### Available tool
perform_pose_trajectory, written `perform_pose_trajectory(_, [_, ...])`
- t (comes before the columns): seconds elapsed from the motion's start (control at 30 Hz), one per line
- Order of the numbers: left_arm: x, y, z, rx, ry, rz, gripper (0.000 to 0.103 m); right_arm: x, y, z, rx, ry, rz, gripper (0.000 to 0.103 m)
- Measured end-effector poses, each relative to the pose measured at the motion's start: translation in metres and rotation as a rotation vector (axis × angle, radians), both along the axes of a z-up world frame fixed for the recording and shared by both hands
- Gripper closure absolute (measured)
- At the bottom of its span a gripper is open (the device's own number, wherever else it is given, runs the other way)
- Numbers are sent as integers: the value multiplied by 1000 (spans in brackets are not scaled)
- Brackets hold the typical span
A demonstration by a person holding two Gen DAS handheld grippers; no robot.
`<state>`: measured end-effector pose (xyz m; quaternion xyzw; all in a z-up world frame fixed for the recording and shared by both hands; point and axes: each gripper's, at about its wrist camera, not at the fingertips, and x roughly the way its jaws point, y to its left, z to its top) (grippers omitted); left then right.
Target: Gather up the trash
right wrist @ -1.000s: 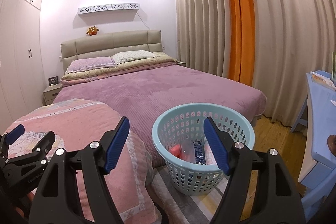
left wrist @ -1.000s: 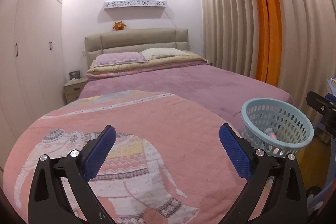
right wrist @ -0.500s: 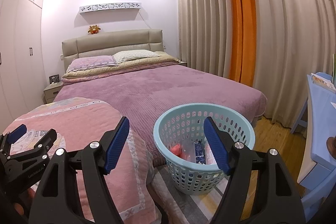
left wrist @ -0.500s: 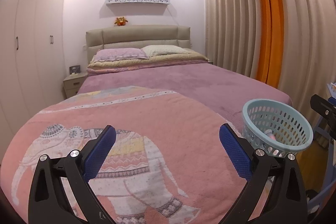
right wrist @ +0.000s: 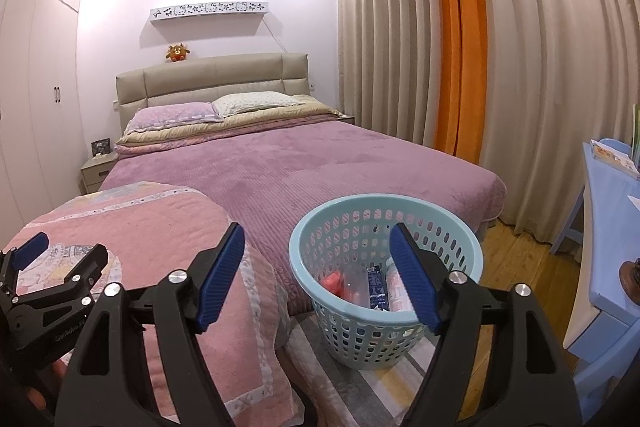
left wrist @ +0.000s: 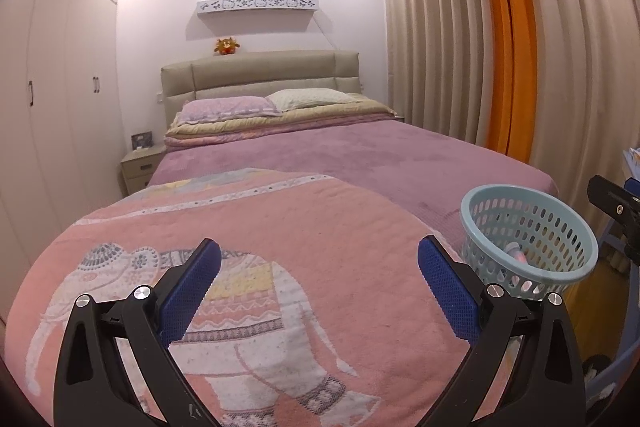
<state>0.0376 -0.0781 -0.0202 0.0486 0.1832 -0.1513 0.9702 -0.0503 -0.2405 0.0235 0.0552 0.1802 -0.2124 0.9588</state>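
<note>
Left wrist view: the left gripper (left wrist: 319,269) hangs over a pink elephant-print blanket (left wrist: 304,223), its blue-padded jaws spread wide with nothing between them. The blanket lies at the foot of a bed with a purple bedspread (left wrist: 360,155). A light-blue perforated basket (left wrist: 532,235) stands to the right beside the bed, with a pale item visible inside; part of the right gripper (left wrist: 616,203) shows at the right edge. Right wrist view: the right gripper (right wrist: 318,265) points toward the basket (right wrist: 384,227), which sits on a striped rug (right wrist: 320,355) just beside the bed corner. Its jaws, having just been opening, stand apart and hold nothing. The trash (right wrist: 376,285), including a red piece and a dark carton, lies inside the basket. The left gripper (right wrist: 48,259) appears at lower left over the blanket (right wrist: 152,223).
</note>
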Motion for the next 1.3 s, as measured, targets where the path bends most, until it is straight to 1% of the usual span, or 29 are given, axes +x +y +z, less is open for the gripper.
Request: perform_pose_trajectory(1.3, [3, 3, 1, 1, 10, 19, 7, 4, 1, -2, 11, 2, 6, 29])
